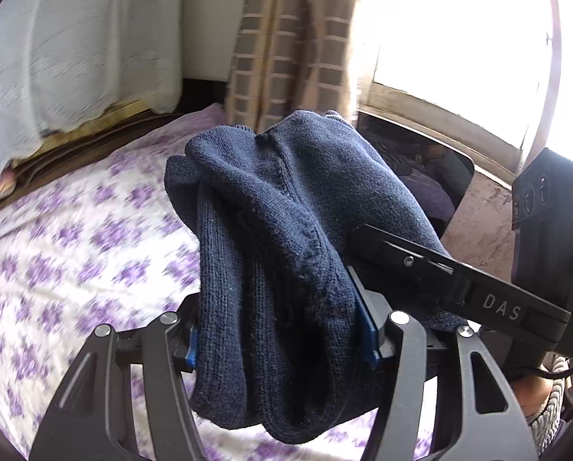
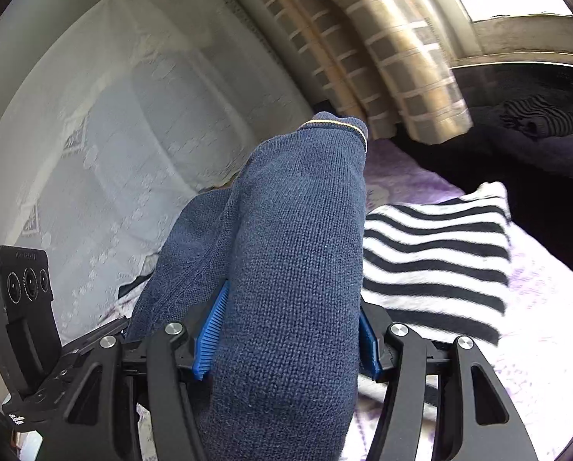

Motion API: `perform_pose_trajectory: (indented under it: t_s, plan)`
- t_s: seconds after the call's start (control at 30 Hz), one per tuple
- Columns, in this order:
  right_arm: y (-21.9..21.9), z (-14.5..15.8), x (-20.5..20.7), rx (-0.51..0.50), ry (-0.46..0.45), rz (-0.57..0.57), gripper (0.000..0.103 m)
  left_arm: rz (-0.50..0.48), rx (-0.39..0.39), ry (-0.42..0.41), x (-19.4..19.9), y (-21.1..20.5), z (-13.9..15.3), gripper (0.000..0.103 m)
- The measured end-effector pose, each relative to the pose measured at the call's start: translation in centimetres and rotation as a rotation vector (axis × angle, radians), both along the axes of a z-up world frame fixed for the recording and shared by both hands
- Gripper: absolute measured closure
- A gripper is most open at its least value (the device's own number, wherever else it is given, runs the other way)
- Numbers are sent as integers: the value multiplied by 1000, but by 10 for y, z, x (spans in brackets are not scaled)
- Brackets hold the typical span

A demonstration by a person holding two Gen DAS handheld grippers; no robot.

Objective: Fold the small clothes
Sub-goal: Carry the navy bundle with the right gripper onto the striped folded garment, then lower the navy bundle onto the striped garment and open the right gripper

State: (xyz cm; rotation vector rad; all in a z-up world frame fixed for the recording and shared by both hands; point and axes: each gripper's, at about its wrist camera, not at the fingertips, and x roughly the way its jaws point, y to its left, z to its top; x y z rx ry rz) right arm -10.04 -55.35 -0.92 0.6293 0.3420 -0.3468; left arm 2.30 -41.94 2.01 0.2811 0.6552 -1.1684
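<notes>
Left wrist view: the left tool [image 1: 282, 342] clamps a bunched navy knit garment [image 1: 278, 230] between its blue pads [image 1: 365, 326]. The garment's long axis runs away from the camera, rising toward the checked curtain [image 1: 286, 38] above the blurred purple-flowered bed sheet [image 1: 75, 238]. Its lower end droops out of frame, and the fingertips are buried in it.

Right wrist view: the right tool [image 2: 286, 336] grips the same navy garment, which points up and away, with a pale-striped hem [image 2: 340, 126] at its far end. A folded black-and-white striped cloth [image 2: 436, 261] lies on the bed to the right, partly hidden.

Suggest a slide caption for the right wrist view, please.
Right gripper clamps a navy knit garment above a striped folded item.
</notes>
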Motion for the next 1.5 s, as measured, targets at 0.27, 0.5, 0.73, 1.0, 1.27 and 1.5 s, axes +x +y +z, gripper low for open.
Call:
perform_pose_trajectory:
  t_s: [0.27,0.5,0.73,1.0,1.27,1.5]
  plan:
    - [-46,-6,-18,29,-27,-82,44,-55,1,-41,-16,-52,2,45]
    - [-70,-26,-17,64,-12,-112,44,-65,26,-33,-11,-83,-15,45]
    - [-81,-49,-11,98,13,-135,44,-66,59,-27,-2,-101,-38,45]
    - [-80,-75,0,84,65,-163,43,-42,100,-125,1,-109,-69,35]
    - [-79,-86,0,68,74,-185,31,-15,75,-81,16,-104,-80,23]
    - [-76,-84,-5,58,59,-194,31,0,64,-80,11,-96,-74,22]
